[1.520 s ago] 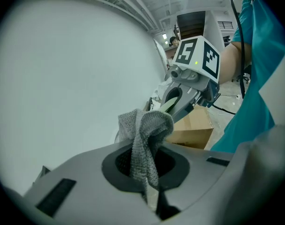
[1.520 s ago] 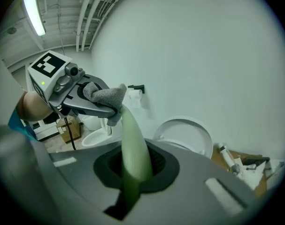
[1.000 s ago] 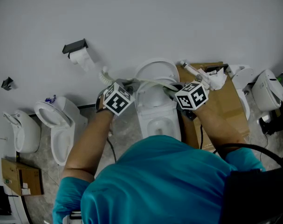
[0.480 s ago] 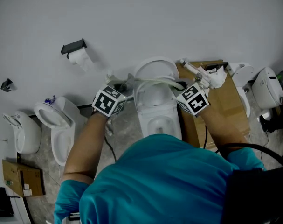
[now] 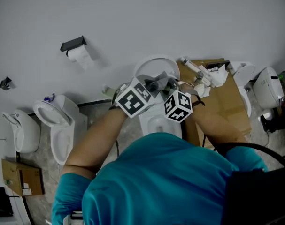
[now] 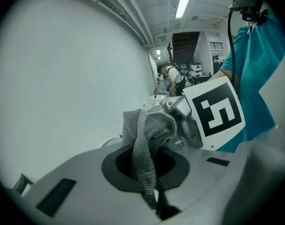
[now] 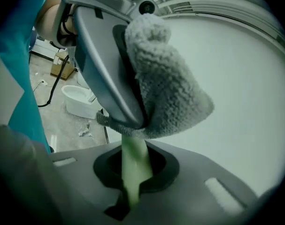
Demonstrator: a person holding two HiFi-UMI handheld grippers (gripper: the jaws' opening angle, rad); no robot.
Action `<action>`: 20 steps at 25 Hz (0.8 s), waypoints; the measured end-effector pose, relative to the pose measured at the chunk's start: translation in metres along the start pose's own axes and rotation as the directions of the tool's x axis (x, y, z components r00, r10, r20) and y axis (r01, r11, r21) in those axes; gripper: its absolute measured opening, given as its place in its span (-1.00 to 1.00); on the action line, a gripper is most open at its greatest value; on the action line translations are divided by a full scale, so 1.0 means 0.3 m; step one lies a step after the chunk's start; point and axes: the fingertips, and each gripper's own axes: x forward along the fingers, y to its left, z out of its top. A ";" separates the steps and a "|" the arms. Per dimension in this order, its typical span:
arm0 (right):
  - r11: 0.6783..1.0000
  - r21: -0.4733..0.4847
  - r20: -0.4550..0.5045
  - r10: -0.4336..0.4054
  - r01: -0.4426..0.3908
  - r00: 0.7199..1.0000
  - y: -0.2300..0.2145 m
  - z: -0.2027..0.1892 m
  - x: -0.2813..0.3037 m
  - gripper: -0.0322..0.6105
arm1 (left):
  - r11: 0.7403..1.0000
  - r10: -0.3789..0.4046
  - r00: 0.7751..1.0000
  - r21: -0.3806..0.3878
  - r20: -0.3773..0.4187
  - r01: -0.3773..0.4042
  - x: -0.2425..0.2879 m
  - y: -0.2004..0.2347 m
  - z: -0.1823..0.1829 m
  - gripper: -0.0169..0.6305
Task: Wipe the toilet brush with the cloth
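Cloth [image 6: 144, 139]: grey knit, coarse and nubbly, matt. Toilet brush [image 7: 133, 172] handle: pale green plastic, smooth, faint sheen. Left gripper [image 6: 157, 205] and right gripper [image 7: 127, 205] shells: grey plastic, smooth, matt, with black matt recess round the jaws. Marker cube [image 5: 133, 100]: flat black-on-white print. Toilet [image 5: 150, 63]: glossy white ceramic. Box [image 5: 234, 102]: brown cardboard, dull.

Looks steeply down from the head onto both grippers over a toilet [image 5: 150, 65]. Rides the left gripper [image 6: 155, 205], sights along its jaws, close on the cloth [image 6: 144, 139], facing the right gripper [image 7: 132, 203]. Rides the right gripper, sights up the toilet brush [image 7: 133, 168], facing back; shares the cloth with both others
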 end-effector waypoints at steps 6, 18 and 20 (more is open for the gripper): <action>1.000 0.027 0.000 -0.001 0.001 1.000 -0.012 -0.031 -0.008 -0.89 | 1.000 0.016 0.999 -0.007 -0.034 -0.016 0.003 0.031 -0.057 -0.89; 0.997 0.071 0.026 -0.001 0.000 1.000 -0.032 -0.062 -0.039 -0.89 | 0.990 0.094 0.989 -0.096 -0.117 -0.106 -0.035 0.143 -0.240 -0.89; 0.997 0.078 0.030 -0.005 0.003 1.000 -0.040 -0.064 -0.042 -0.89 | 0.986 0.104 0.986 -0.117 -0.130 -0.120 -0.042 0.169 -0.270 -0.89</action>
